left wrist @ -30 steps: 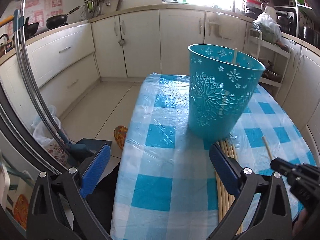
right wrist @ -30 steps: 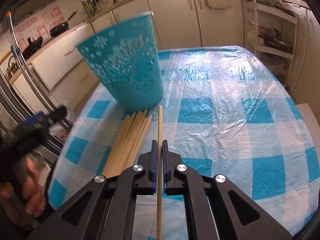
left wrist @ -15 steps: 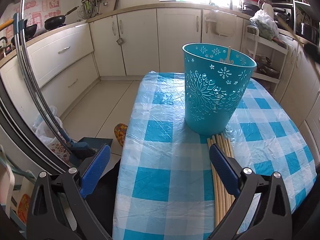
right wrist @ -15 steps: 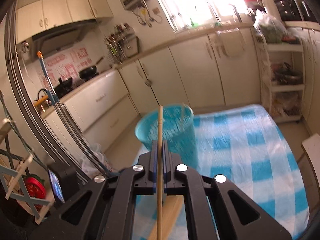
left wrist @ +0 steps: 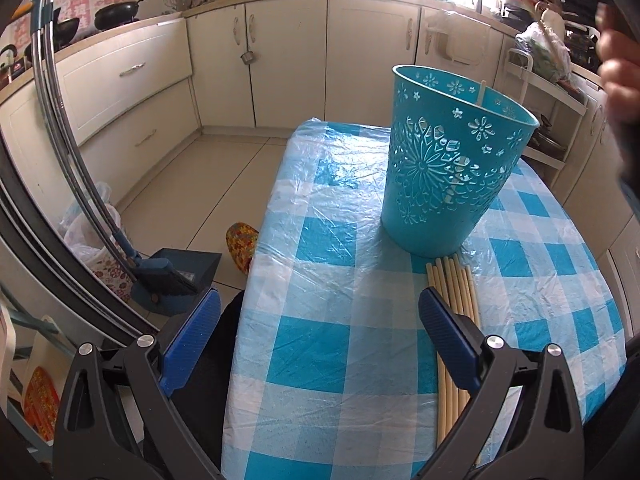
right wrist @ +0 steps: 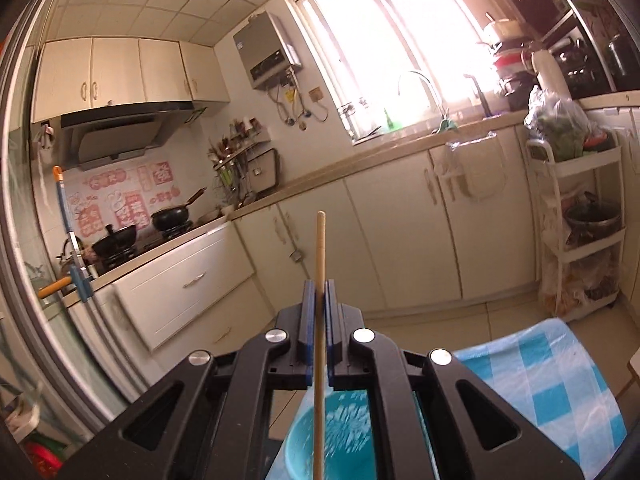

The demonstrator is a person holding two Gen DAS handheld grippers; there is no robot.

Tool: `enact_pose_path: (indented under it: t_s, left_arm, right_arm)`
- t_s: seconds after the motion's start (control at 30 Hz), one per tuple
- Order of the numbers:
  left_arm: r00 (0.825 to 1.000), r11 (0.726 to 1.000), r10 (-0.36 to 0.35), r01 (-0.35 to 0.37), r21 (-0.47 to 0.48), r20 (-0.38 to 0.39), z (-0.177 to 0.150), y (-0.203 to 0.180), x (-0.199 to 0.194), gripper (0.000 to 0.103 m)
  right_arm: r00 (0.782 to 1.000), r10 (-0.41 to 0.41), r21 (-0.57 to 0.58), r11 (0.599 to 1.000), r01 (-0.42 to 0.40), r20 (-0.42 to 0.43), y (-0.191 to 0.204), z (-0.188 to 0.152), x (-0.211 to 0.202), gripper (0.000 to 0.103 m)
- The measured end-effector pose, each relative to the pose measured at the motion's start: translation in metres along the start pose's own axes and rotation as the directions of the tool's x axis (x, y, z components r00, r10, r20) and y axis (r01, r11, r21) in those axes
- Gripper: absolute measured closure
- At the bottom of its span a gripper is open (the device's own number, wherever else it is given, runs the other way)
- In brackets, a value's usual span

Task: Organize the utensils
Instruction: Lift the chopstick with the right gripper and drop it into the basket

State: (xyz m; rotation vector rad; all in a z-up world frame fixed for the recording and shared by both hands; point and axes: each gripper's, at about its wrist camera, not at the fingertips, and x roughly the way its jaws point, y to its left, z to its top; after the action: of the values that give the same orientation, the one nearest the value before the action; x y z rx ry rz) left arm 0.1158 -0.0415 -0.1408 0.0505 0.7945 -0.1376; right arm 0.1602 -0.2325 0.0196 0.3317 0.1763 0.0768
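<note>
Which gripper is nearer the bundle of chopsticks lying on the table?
Left. The left gripper hangs open just above the bundle of chopsticks; the right gripper, shut on one chopstick, is raised over the blue basket.

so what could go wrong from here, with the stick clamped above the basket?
Right gripper pinches the chopstick partway along its length; it could pivot and miss the basket. The basket looks light and tall, so a rim strike may tip it. Loose chopsticks lie against its base and could roll.

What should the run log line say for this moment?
right gripper: shut on chopstick, above blue basket | left gripper: open, empty | loose chopsticks: on table beside basket
</note>
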Motion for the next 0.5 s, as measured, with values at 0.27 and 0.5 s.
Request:
enact_pose_path:
  t_s: [0.27,0.5]
  left_arm:
    - [1.000,1.000,-0.010,0.010,-0.007,-0.025,-0.003,-0.001,0.007,0.008]
    - [0.999,1.000,-0.014,0.013,-0.023,-0.043,-0.004,-0.001,0.011,0.008]
  right_arm:
    - [0.995,-0.078,-0.014,0.997,0.077,-0.059,-0.010,-0.019,0.034,0.097]
    - [0.986,-0.079,-0.052,0.996,0.072,-0.149,-0.010,-0.043,0.038,0.095]
